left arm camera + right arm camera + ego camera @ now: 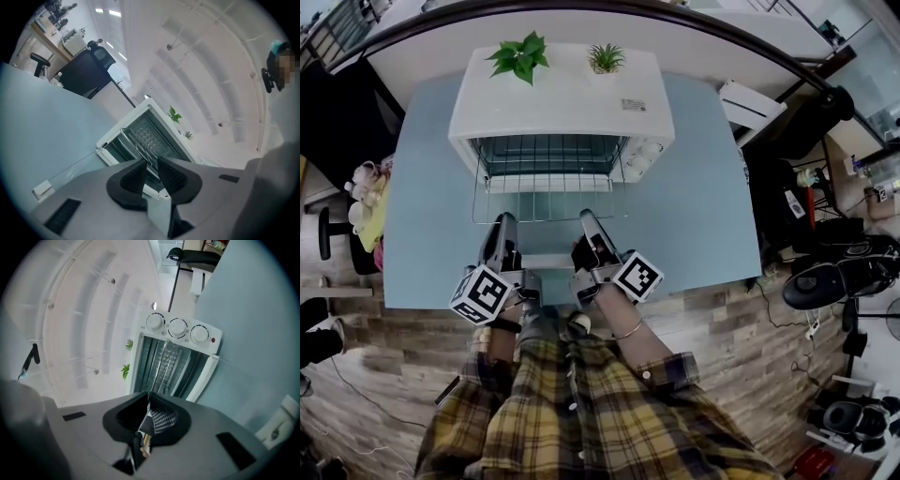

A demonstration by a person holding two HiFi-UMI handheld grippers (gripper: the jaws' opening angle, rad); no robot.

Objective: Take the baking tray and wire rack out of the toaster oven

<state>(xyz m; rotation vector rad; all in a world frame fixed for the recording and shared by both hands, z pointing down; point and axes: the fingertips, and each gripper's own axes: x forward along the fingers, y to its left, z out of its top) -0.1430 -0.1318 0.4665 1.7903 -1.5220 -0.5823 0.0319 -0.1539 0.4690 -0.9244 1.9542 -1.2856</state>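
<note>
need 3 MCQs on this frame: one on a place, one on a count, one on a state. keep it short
1. Where do the two small plants stand relative to the toaster oven?
A) on the floor beside it
B) on top of it
C) inside it

2. How many knobs does the oven front have?
A) one
B) three
C) five

3. The oven door is:
A) shut
B) taken off and leaning on the wall
C) open, folded down

Answers:
1 B: the head view shows both plants on the oven's white top.
2 B: the right gripper view shows three knobs in a row.
3 C: the door lies flat in front of the opening, and the wire rack inside shows.
</note>
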